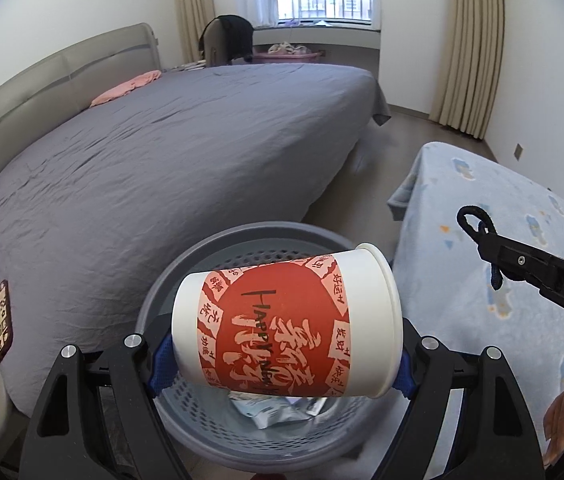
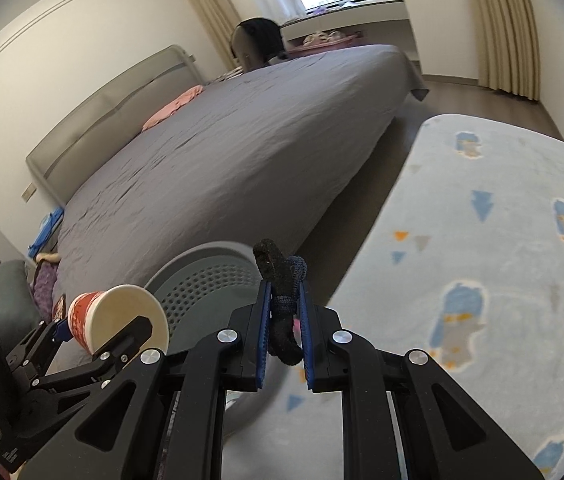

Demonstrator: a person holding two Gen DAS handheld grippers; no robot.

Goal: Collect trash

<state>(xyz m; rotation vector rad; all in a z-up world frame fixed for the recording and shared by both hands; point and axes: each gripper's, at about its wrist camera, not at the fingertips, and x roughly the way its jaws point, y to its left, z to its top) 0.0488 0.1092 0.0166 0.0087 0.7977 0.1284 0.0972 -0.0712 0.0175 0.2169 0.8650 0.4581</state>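
Left tool [image 1: 282, 356] clamped paper cup [image 1: 282, 320] over bin [image 1: 241, 240]; right tool [image 2: 285, 320], three o'clock, pinched hair ties [image 2: 282, 300]. Next: release.

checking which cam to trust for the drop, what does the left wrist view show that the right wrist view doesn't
Only the left wrist view looks down into the grey bin, showing crumpled trash at its bottom and the cup's red print.

Only the right wrist view shows the right gripper close up, shut on dark hair ties, and the cup's open mouth.

Both show the paper cup held sideways by the left gripper, the bin, the grey bed and the blue blanket.
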